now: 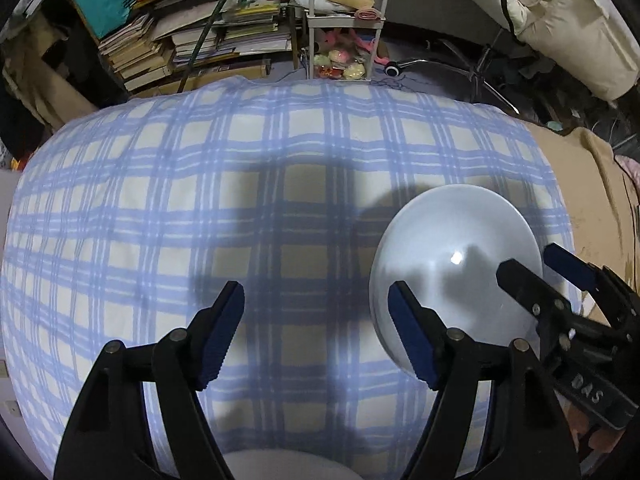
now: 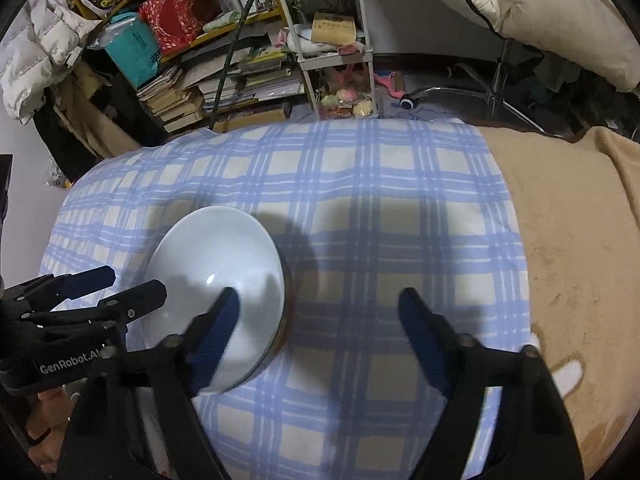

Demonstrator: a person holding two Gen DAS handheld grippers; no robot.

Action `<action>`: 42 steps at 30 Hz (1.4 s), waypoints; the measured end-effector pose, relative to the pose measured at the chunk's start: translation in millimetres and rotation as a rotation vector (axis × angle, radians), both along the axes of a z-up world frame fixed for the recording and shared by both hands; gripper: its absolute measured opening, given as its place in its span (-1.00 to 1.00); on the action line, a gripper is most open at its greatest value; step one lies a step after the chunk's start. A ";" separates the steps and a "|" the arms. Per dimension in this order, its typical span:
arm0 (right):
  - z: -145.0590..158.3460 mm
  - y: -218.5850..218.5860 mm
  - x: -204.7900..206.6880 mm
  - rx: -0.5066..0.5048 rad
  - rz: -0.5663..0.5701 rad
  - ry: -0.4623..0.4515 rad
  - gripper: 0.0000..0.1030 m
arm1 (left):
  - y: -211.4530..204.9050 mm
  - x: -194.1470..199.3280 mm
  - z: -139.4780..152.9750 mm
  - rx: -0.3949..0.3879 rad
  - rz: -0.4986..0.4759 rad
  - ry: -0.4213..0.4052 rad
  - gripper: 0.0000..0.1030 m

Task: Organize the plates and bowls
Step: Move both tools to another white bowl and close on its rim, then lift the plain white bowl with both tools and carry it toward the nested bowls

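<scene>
A pale blue-white plate (image 1: 452, 256) (image 2: 212, 256) rests on the blue plaid cloth (image 1: 200, 200) (image 2: 400, 208). A brownish edge (image 2: 286, 312) shows under its right side. My left gripper (image 1: 316, 320) (image 2: 116, 288) is open over the cloth just left of the plate, and its right finger (image 1: 412, 332) overlaps the plate's left rim. My right gripper (image 2: 320, 320) (image 1: 544, 270) is open at the plate's right side. Its left finger (image 2: 216, 332) hangs over the plate and the other finger over bare cloth. Neither gripper holds anything.
Behind the cloth stand a shelf of stacked books (image 1: 180, 40) (image 2: 224, 84), a white cart (image 1: 344, 20) (image 2: 336, 40) and a chair base (image 1: 472, 68) (image 2: 492, 92). A tan blanket (image 2: 572, 240) (image 1: 592, 184) covers the surface to the right. A hand (image 2: 40, 432) shows at the lower left.
</scene>
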State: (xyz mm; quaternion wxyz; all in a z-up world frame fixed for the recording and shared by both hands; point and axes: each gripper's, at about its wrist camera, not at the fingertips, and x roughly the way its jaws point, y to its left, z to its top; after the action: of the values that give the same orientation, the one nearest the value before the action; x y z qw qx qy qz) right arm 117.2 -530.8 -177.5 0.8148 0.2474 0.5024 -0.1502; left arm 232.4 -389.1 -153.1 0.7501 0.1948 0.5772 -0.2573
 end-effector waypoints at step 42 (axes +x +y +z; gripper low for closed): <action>81.7 111.8 -31.0 0.063 0.165 -0.025 -0.77 | 95.2 -78.9 98.2 -0.077 -0.052 -0.090 -0.76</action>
State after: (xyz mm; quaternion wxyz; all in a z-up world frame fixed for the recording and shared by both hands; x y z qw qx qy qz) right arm 86.2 -419.0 -95.8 0.8224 0.2327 0.5152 -0.0633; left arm 153.5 -293.9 -54.8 0.7753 0.1922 0.5274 -0.2896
